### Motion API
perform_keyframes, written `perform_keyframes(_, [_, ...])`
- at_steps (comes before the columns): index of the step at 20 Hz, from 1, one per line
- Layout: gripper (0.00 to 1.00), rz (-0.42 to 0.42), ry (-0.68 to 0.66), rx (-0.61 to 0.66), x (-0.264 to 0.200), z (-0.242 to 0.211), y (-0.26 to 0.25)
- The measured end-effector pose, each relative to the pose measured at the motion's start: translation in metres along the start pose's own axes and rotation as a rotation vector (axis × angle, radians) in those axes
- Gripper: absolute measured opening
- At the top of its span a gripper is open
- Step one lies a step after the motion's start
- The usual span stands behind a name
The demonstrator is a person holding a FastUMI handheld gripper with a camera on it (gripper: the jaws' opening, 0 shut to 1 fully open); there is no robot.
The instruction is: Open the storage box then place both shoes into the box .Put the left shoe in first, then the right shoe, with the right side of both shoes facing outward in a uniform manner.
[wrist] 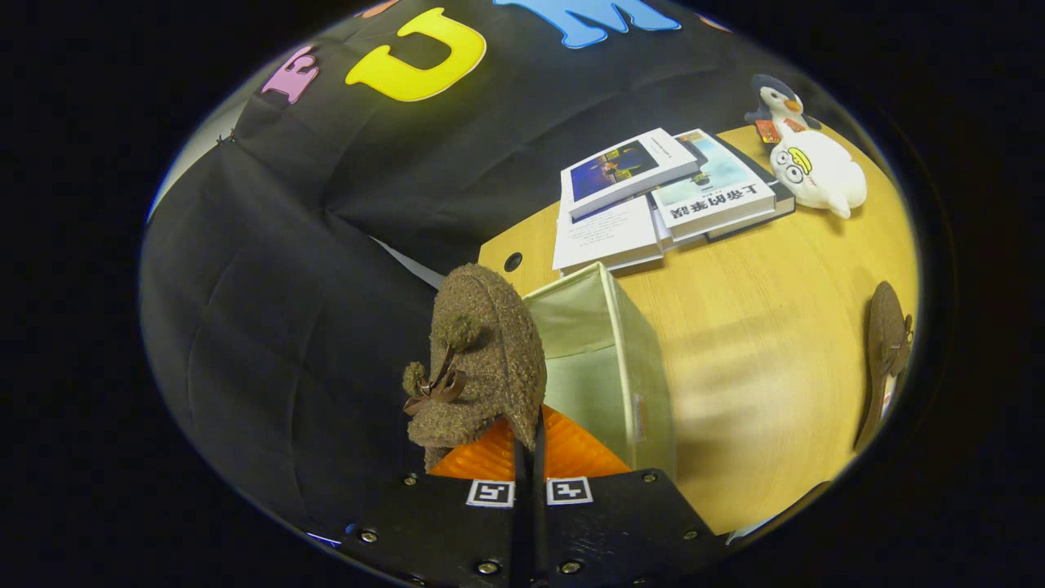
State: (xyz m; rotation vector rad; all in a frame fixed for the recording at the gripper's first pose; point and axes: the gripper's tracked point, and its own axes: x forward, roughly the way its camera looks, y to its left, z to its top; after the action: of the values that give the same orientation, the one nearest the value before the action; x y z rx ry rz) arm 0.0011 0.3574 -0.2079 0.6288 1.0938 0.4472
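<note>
Currently gripper (529, 445) fingers pinch the rim of a brown fuzzy shoe (478, 359), carried just beside the open storage box (608, 359), likely for lowering in. Second shoe (886, 359) lies well apart on the table (759, 327).

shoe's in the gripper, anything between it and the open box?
Nothing visible. The gripper is shut on the brown fuzzy shoe, which hangs right beside the storage box, partly covering its near edge. The box is open and what shows of its inside looks clear. The other shoe lies apart on the table.
</note>
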Motion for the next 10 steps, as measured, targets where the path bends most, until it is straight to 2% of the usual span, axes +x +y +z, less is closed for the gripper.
perform_keyframes(10, [0.0,-0.093,0.078,0.013,0.062,-0.046,-0.004])
